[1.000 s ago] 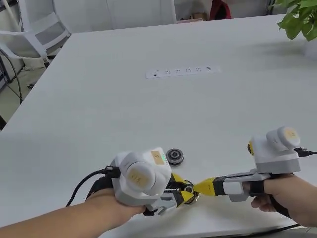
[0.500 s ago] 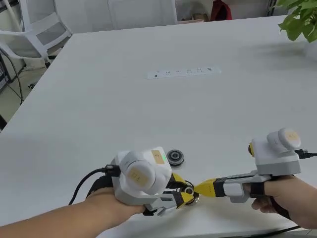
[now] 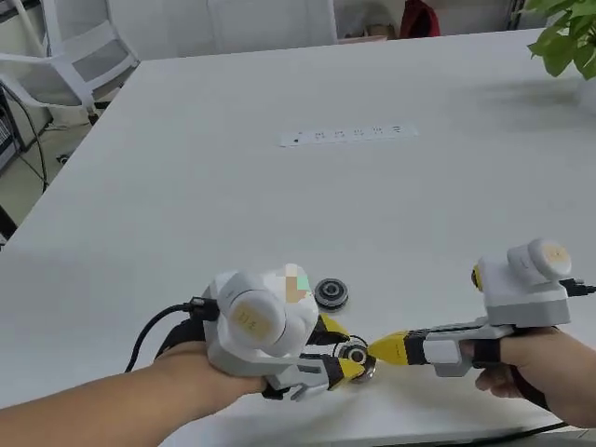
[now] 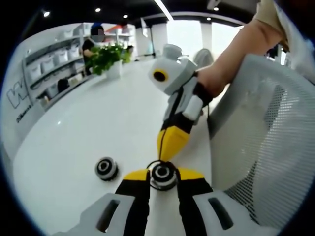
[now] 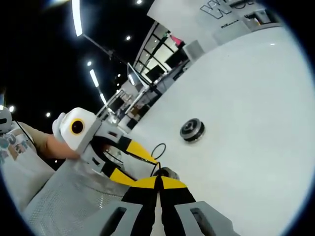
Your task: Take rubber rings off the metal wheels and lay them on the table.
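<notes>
Where the white table (image 3: 279, 205) runs away from the person, a chair (image 3: 70, 56) stands past its far left corner and a plant (image 3: 563, 37) leans in at the far right. A socket strip (image 3: 346, 135) lies flush in the tabletop, well beyond the work.

The left gripper (image 3: 342, 352) sits at the near edge, its jaws set narrowly around a wheel (image 3: 355, 355), one yellow tip on each side of it; its own view shows the same grip (image 4: 164, 175). The right gripper (image 3: 374, 350) comes in from the right, its tip just beside that wheel. Its jaws are pressed together (image 5: 157, 181) on a thin black ring (image 5: 158, 144), which loops out from the held wheel (image 5: 168, 172).

A second wheel (image 3: 329, 292) lies flat on the table just beyond the left gripper, apart from both grippers.
</notes>
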Motion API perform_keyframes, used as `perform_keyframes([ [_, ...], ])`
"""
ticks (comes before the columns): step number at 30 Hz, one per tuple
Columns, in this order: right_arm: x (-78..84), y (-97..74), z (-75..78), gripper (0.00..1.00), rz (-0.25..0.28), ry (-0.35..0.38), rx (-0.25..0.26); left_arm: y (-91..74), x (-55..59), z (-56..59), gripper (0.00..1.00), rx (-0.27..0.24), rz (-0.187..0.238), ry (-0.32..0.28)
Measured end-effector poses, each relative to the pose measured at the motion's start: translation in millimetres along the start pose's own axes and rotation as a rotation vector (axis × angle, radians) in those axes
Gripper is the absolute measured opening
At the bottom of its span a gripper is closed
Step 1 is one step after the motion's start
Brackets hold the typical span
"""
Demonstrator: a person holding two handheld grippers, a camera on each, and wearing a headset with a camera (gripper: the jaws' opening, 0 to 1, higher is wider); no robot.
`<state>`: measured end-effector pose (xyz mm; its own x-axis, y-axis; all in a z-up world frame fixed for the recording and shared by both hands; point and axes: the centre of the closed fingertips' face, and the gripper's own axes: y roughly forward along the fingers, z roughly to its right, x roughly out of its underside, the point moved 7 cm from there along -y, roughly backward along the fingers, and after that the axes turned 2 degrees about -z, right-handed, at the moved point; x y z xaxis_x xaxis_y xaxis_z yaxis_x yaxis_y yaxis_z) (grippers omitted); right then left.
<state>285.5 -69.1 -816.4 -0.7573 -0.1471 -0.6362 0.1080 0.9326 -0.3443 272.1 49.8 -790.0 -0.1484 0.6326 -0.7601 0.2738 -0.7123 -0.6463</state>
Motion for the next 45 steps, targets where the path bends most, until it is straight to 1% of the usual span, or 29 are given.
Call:
perform_keyframes([
  [5, -0.4, -0.7, 0.8, 0.00, -0.001, -0.005, -0.003, -5.7, -3.7, 2.9, 0.26, 0.009, 0.014, -0.007],
  [6, -0.7, -0.9, 1.0, 0.00, -0.001, -0.005, -0.004, -7.2, -4.3, 3.7, 0.27, 0.019, 0.021, -0.013],
  [8, -0.6, -1.0, 1.4, 0.00, -0.003, -0.008, -0.002, -9.6, -4.9, 3.8, 0.29, 0.020, 0.029, -0.022],
  [10, -0.8, -1.5, 2.1, 0.00, -0.003, -0.009, -0.004, -11.9, -5.5, 3.6, 0.30, 0.019, 0.033, -0.039],
  [15, -1.1, -2.0, 1.8, 0.00, -0.002, -0.011, -0.005, -18.5, -5.9, 5.8, 0.34, 0.021, 0.036, -0.043],
  [23, -3.0, -3.1, 0.6, 0.00, 0.000, -0.019, -0.008, -31.9, -4.4, 4.8, 0.40, 0.009, 0.048, -0.067],
  [26, -3.9, -3.4, -0.1, 0.00, -0.002, -0.024, -0.009, -36.5, -4.4, 3.9, 0.45, 0.008, 0.055, -0.088],
  [34, -6.5, -4.0, -2.8, 0.00, -0.008, -0.037, -0.018, -50.0, -2.9, 0.8, 0.47, -0.012, 0.067, -0.097],
  [38, -7.8, -4.3, -4.4, 0.00, -0.011, -0.039, -0.021, -56.2, -1.0, 0.6, 0.49, -0.015, 0.065, -0.097],
  [42, -9.4, -4.8, -6.4, 0.00, -0.015, -0.043, -0.024, -63.1, 1.4, -0.8, 0.52, -0.022, 0.078, -0.119],
  [44, -10.5, -4.6, -10.9, 0.00, -0.017, -0.046, -0.027, -66.2, 3.6, -1.7, 0.54, -0.027, 0.076, -0.126],
  [45, -10.1, -4.1, -10.7, 0.00, -0.017, -0.047, -0.029, -67.6, 4.5, -2.0, 0.54, -0.029, 0.074, -0.126],
])
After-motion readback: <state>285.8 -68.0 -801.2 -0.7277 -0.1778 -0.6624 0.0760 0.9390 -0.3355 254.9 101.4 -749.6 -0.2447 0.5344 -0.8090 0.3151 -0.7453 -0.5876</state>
